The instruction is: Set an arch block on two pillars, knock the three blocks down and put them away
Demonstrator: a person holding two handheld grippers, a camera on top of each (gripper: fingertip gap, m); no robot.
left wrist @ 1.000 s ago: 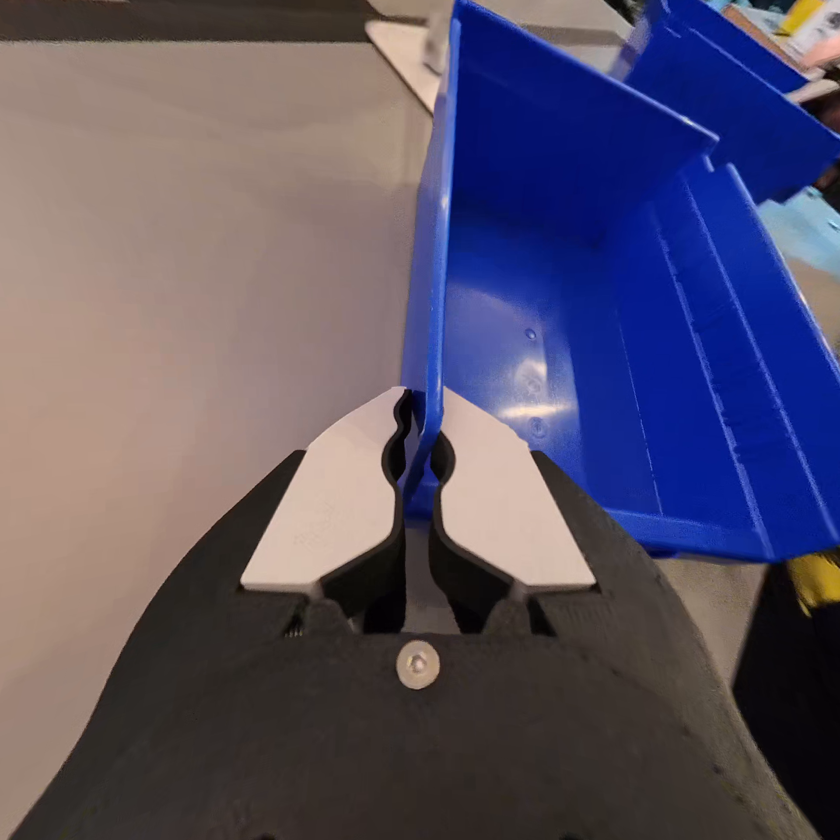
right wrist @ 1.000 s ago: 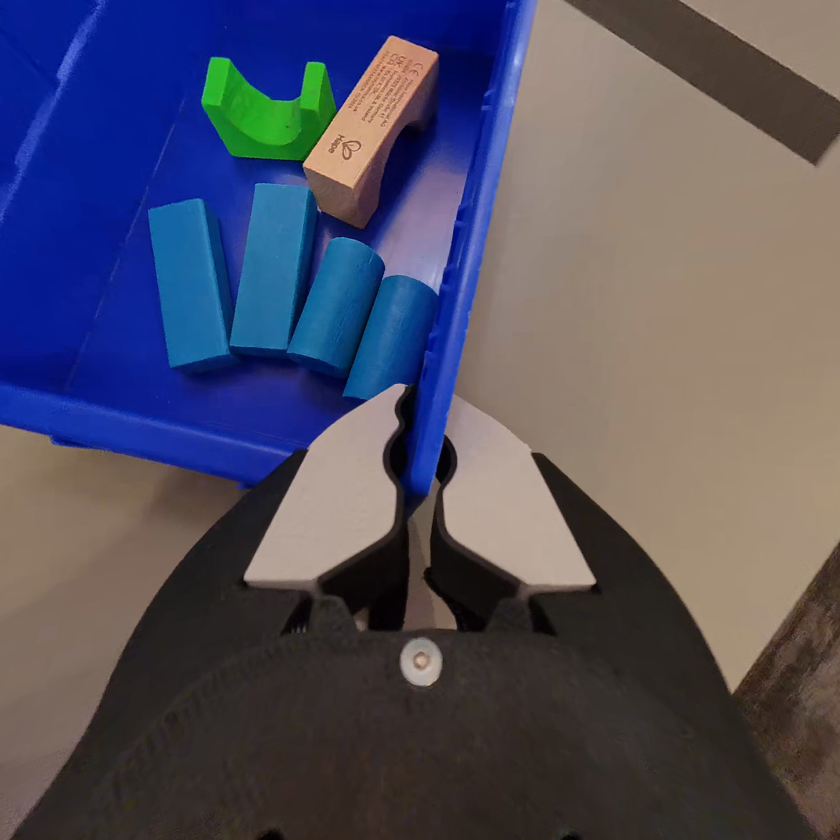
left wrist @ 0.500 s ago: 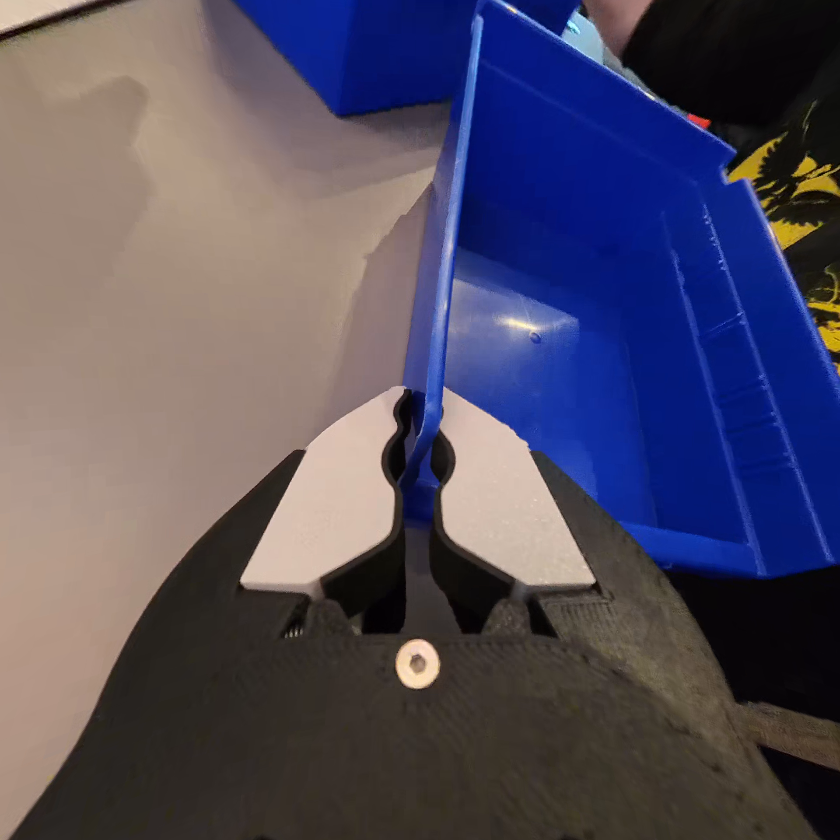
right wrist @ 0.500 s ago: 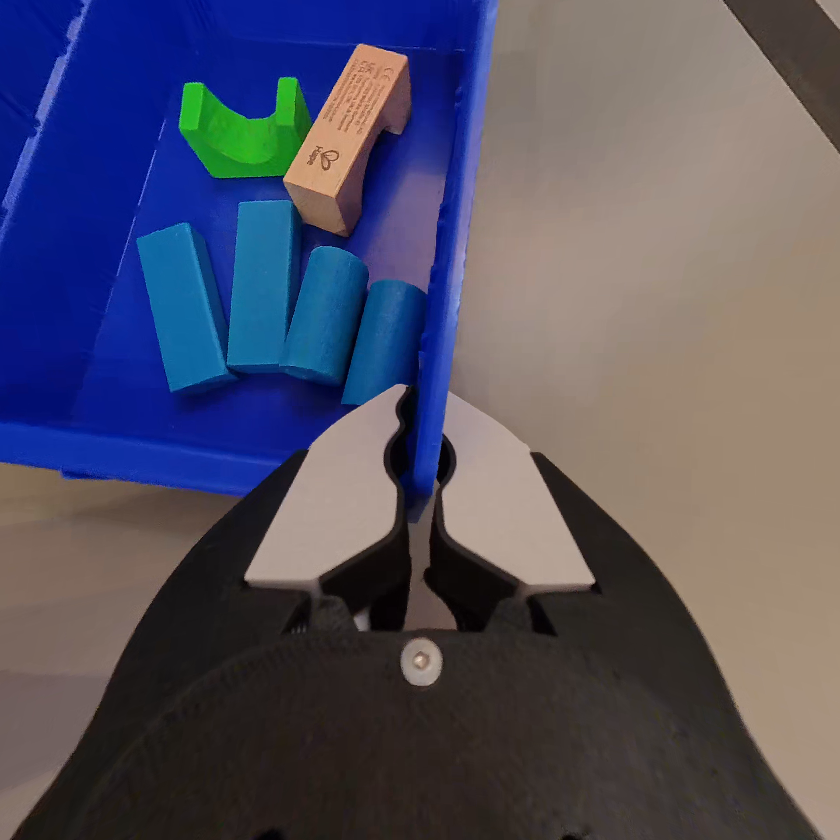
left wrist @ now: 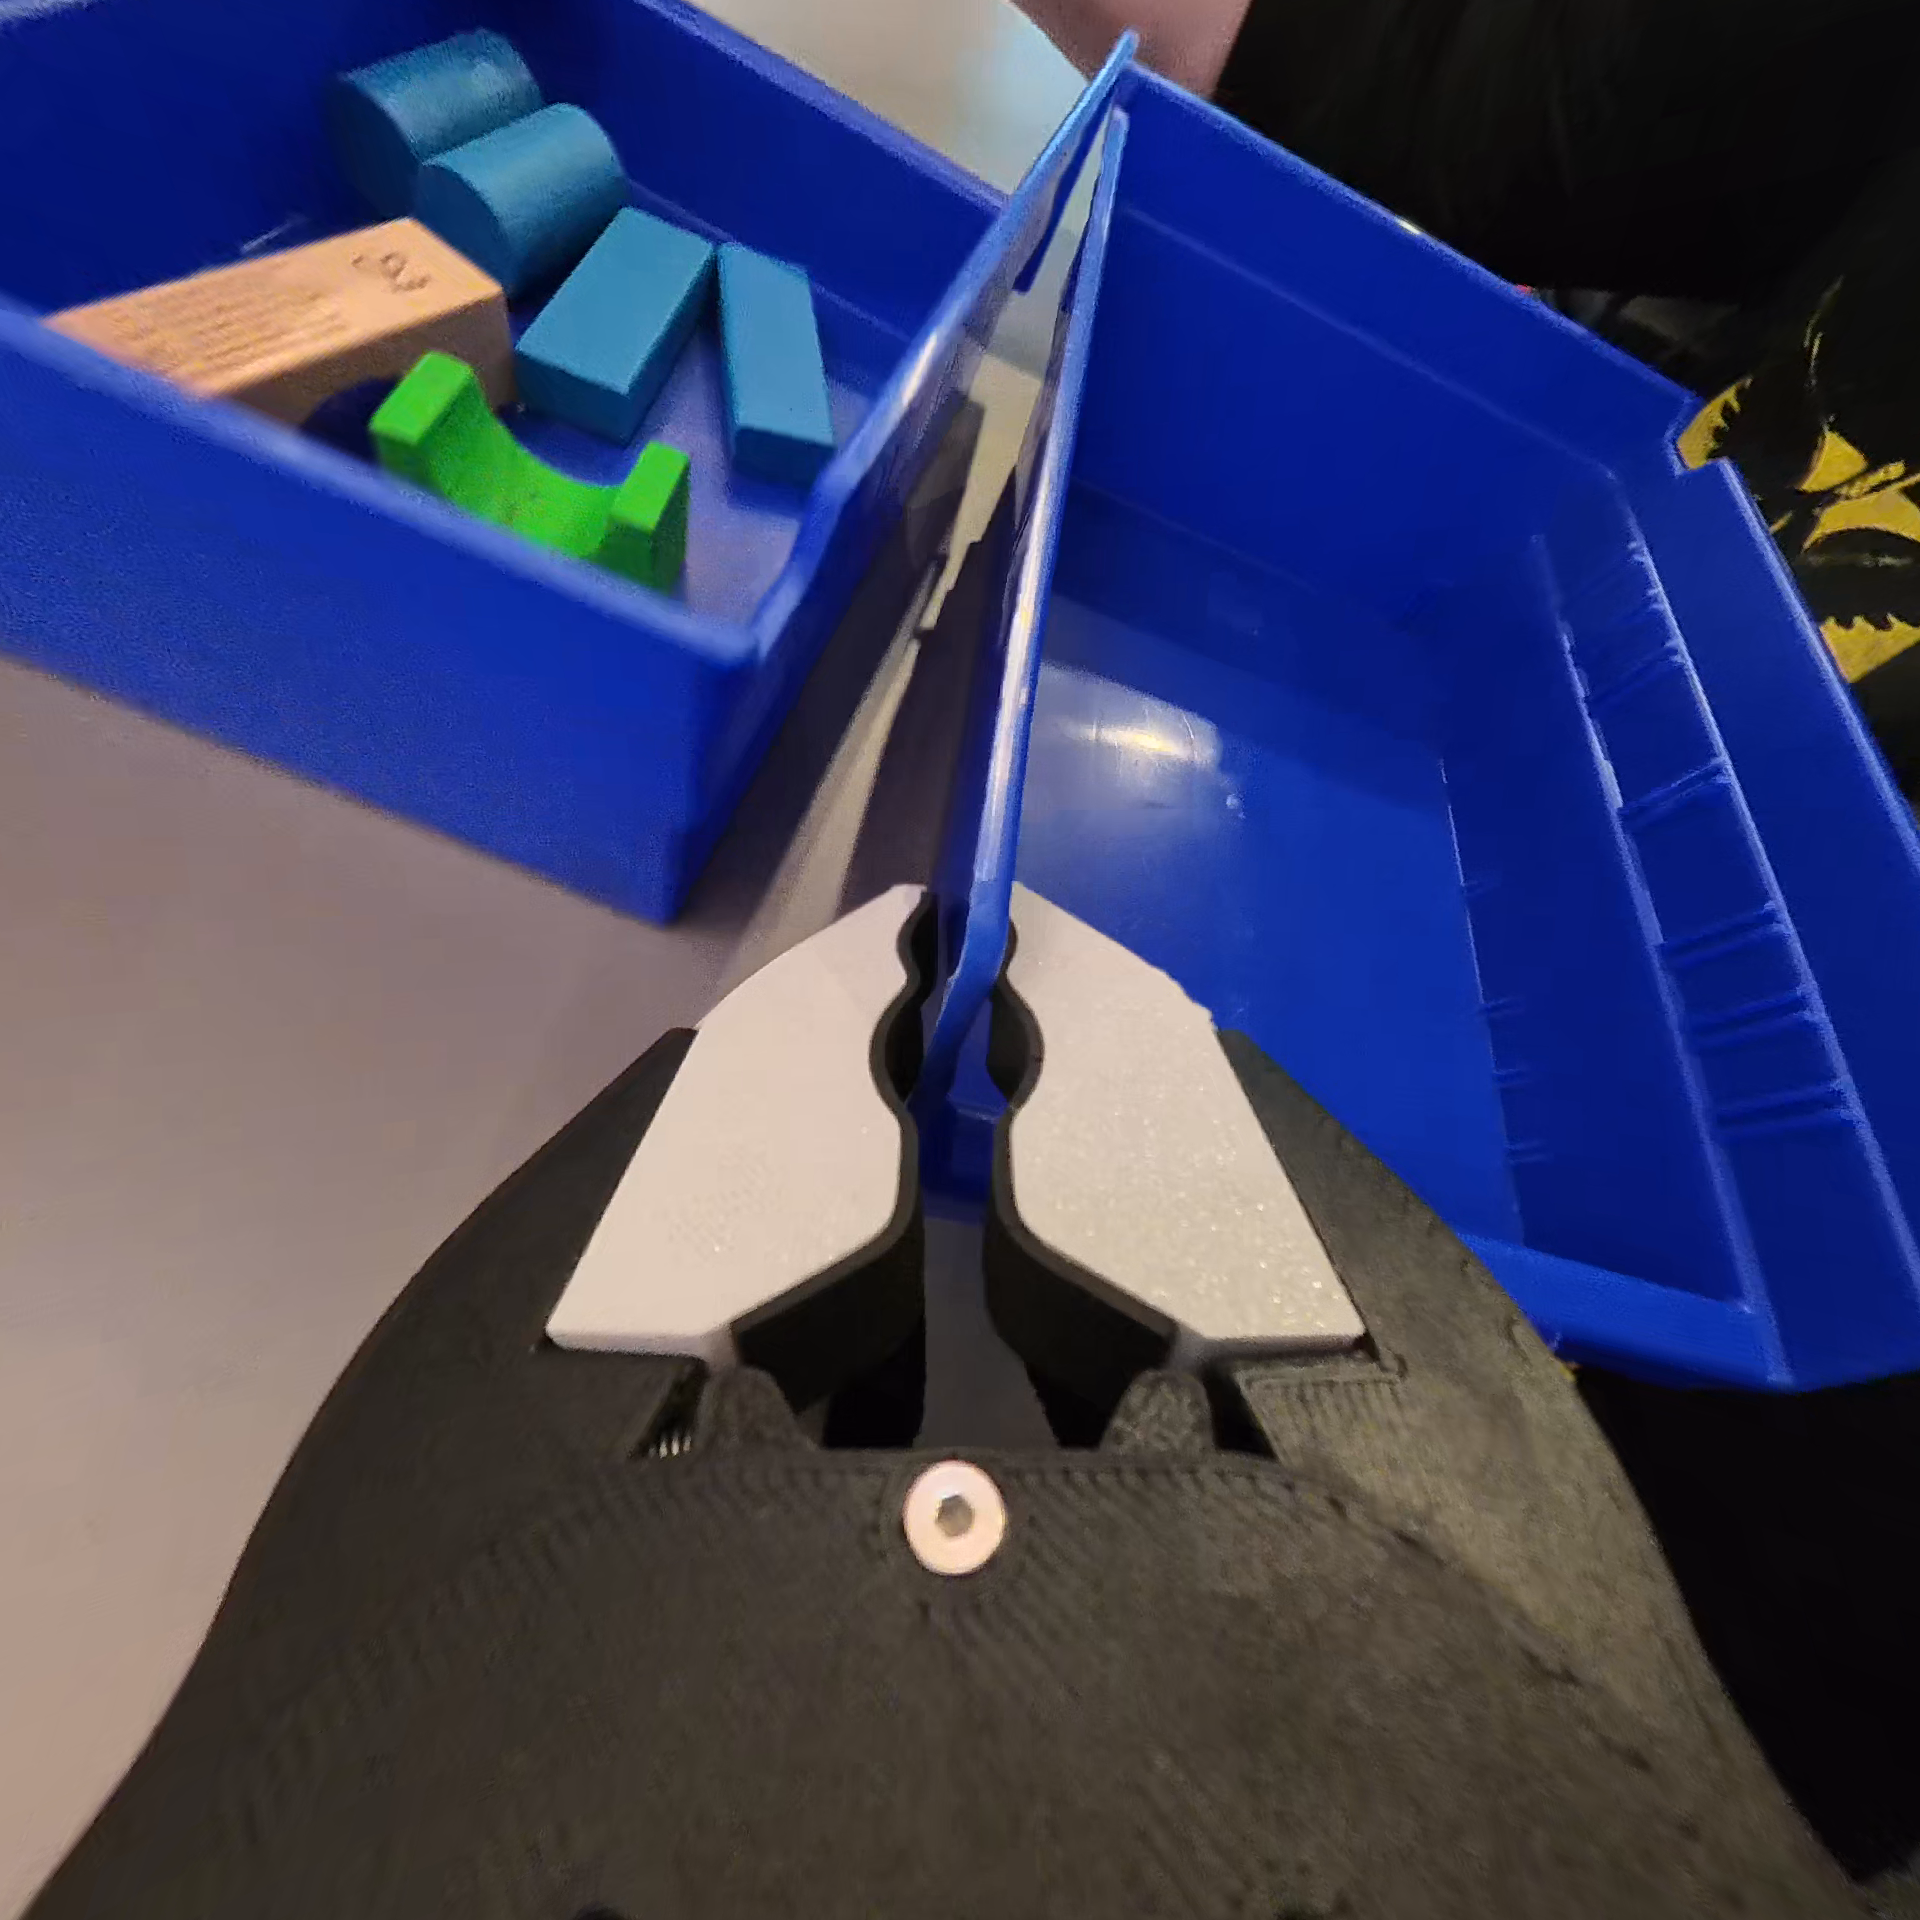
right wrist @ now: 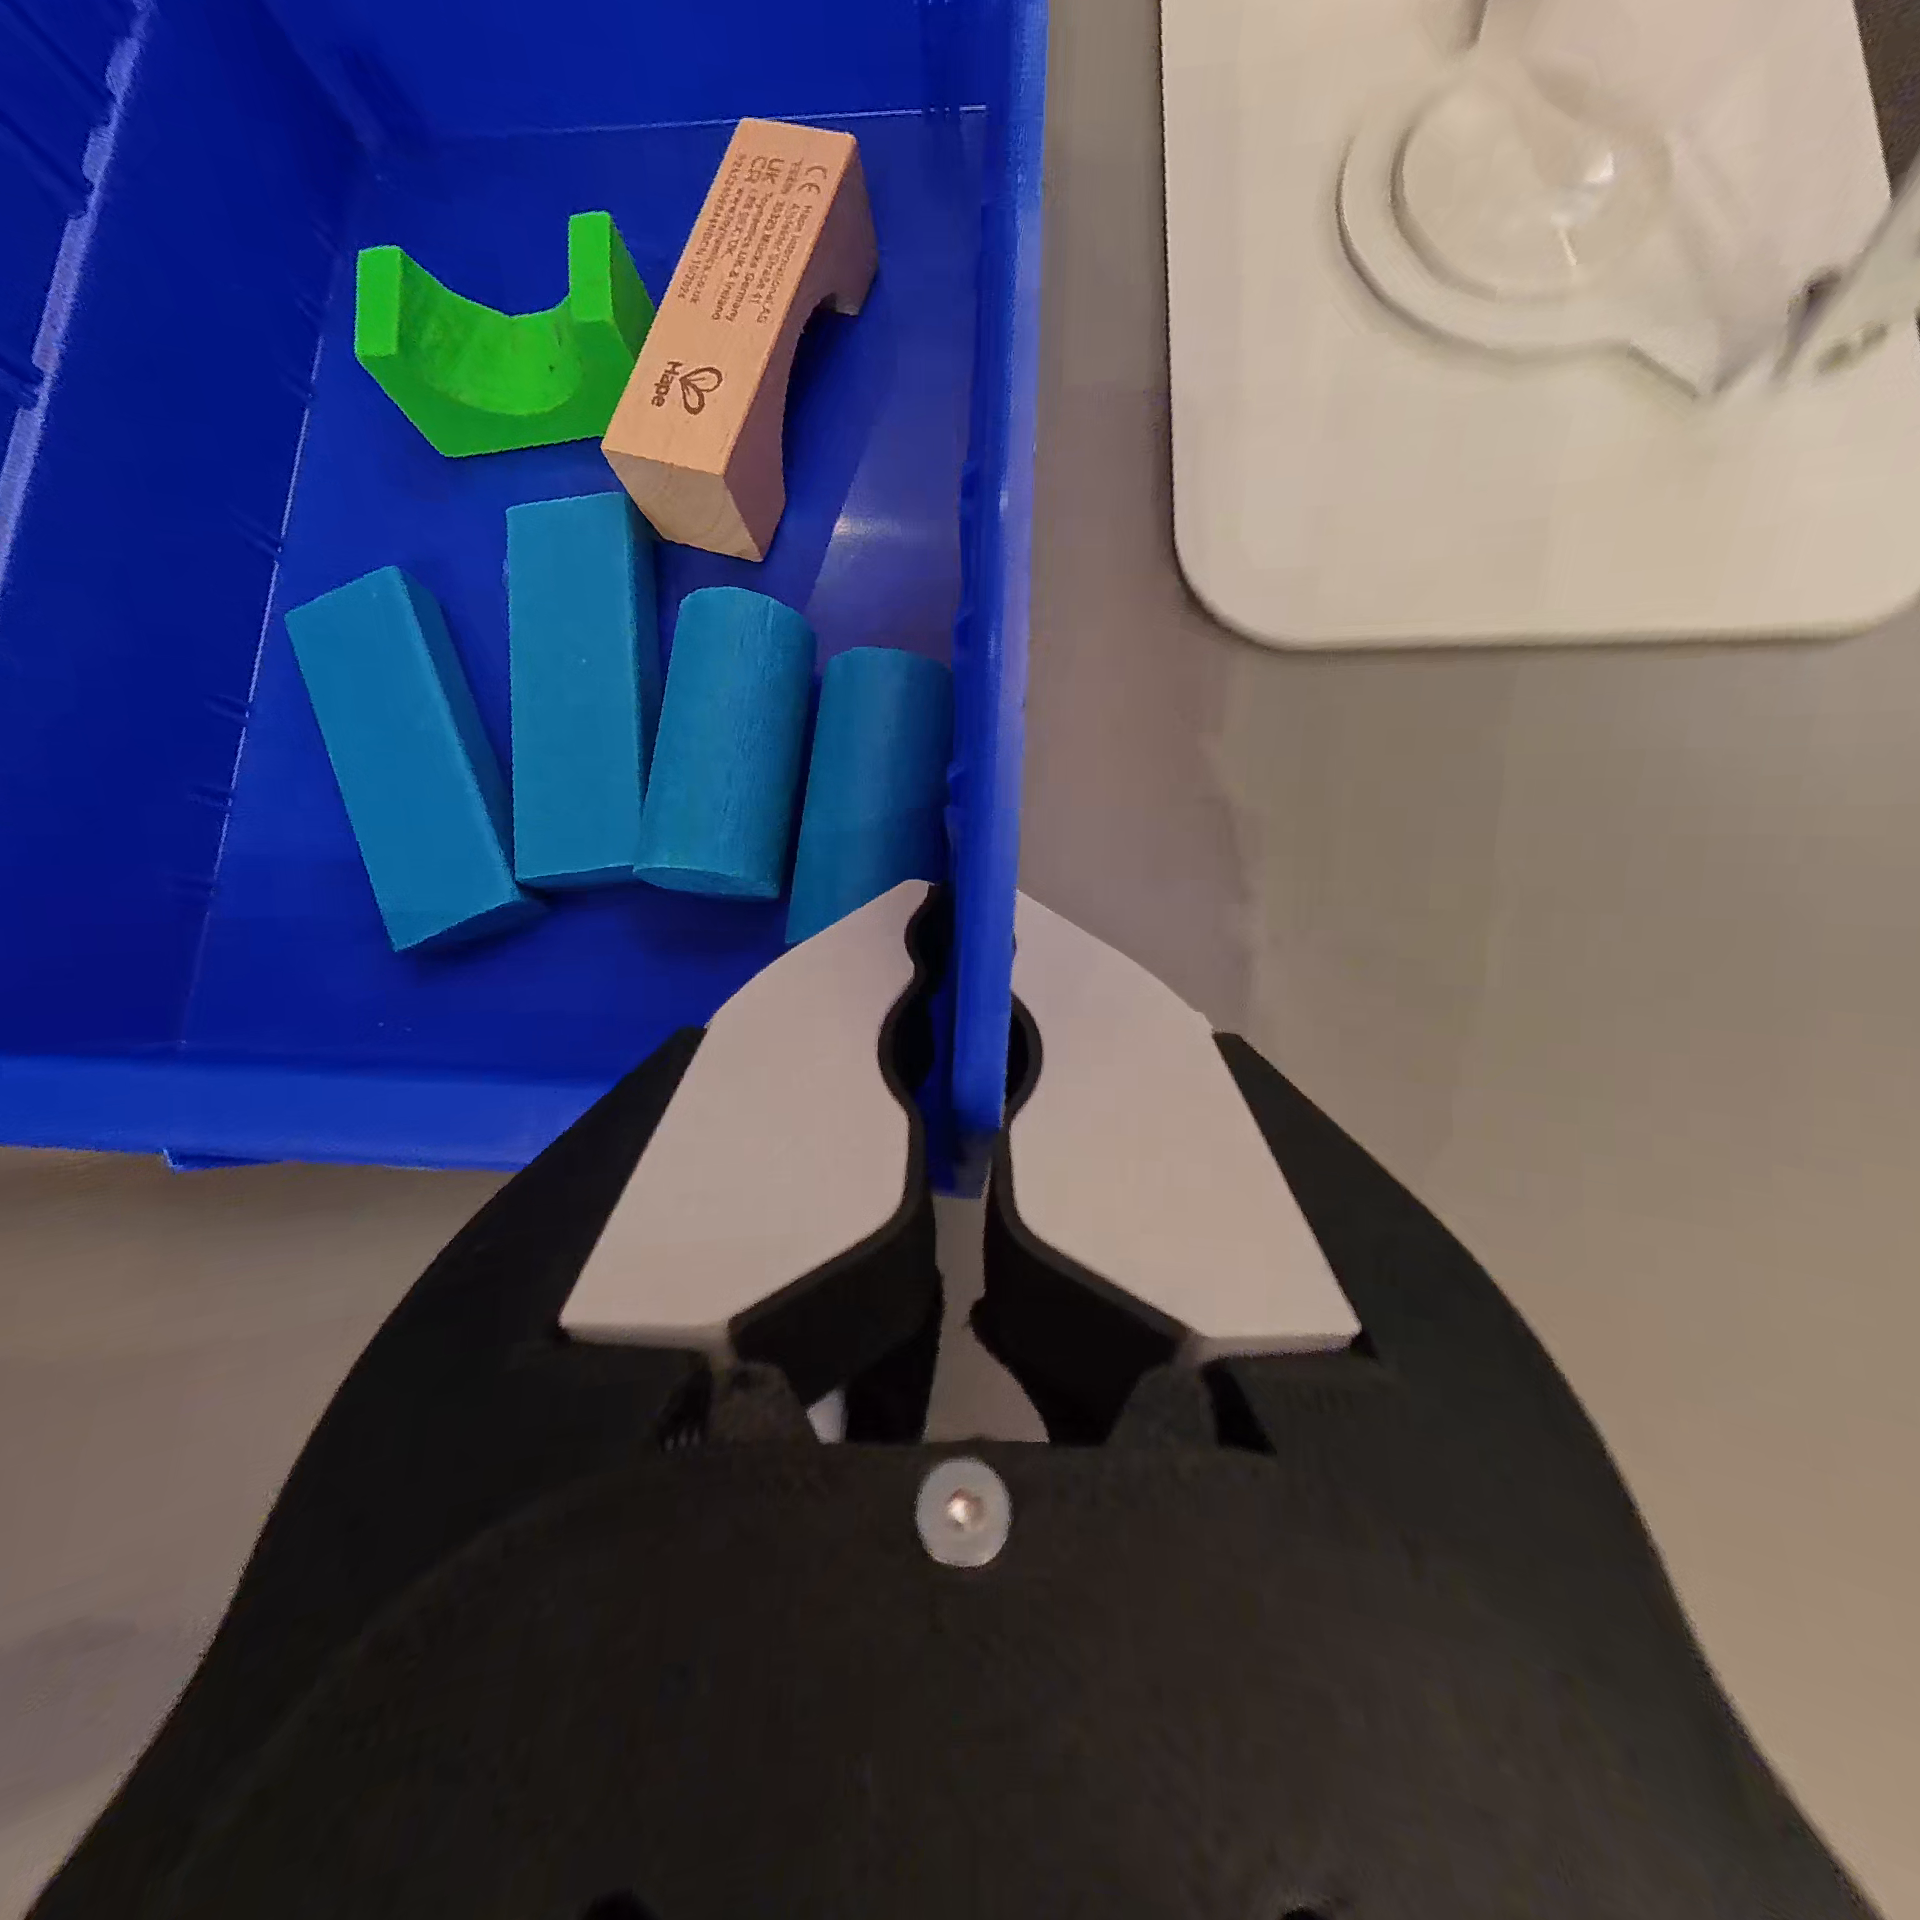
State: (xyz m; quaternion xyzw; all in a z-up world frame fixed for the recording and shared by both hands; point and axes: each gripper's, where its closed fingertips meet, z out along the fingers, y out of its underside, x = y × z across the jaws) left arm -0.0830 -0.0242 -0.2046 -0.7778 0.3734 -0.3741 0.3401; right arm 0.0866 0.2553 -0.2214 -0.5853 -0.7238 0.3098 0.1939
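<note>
With each claw clamped on a bin wall, the left claw (left wrist: 961, 1023) on the empty bin (left wrist: 1351, 831) and the right claw (right wrist: 961, 1023) on the block bin (right wrist: 156, 623), a thin-rim slip could tip out the wooden arch block (right wrist: 743, 343) lying toward 12 o'clock among blue pillars (right wrist: 577, 686).

Each wrist camera looks forward and down along its own tool, close over the bench (right wrist: 1455, 935). The left view faces an empty bin (left wrist: 1351, 831); the right faces the block bin (right wrist: 156, 520), which both views share.
</note>
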